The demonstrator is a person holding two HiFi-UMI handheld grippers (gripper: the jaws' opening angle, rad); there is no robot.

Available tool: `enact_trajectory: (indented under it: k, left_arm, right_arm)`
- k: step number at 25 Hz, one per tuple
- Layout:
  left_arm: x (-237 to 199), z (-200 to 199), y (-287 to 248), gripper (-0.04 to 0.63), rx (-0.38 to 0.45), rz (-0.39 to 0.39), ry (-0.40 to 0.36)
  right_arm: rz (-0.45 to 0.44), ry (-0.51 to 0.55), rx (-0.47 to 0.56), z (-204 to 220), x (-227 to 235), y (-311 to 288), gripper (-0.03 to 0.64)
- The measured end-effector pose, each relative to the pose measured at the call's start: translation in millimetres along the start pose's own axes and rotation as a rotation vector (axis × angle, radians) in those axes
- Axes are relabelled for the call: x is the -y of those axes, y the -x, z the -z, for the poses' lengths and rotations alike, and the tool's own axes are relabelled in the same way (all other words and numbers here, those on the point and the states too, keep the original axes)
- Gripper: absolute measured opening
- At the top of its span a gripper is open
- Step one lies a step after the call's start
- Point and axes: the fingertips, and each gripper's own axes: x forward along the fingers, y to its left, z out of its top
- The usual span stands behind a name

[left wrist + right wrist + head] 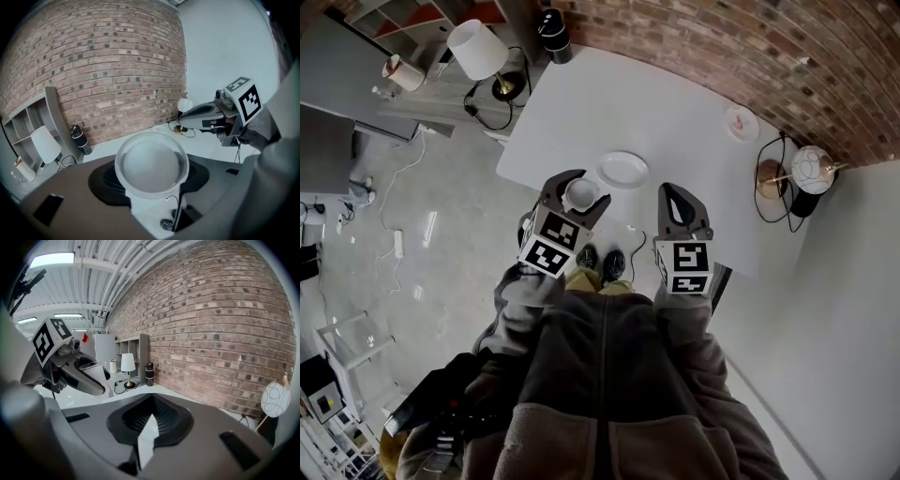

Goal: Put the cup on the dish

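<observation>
Left arm: the sleeve is reaching forward at 11 o'clock, carrying the left gripper point(589, 187) over the near edge of the table point(675, 103).
Left claw: the jaws are standing part-way apart and pressing both sides of the cup point(581, 194), which is sitting upright with its mouth facing up.
Cup: it is hanging just beside the dish point(623, 170), at the dish's 8 o'clock, not on it.
Right arm: it is holding the right gripper point(674, 190) level at 1 o'clock, near the dish's 4 o'clock.
Right claw: the jaws are meeting at the tips and gripping nothing.
Room: bare tabletop is stretching from the dish toward 12 and 1 o'clock.
</observation>
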Motion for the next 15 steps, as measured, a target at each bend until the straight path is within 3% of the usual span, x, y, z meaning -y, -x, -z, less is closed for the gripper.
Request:
enact_trajectory:
  k: [15]
  left_arm:
    - [4,61,-121,0.261,-0.051,0.102,-0.018]
  right_arm:
    - [-0.024,-0.025,-0.122,77,-3,-57,0.003]
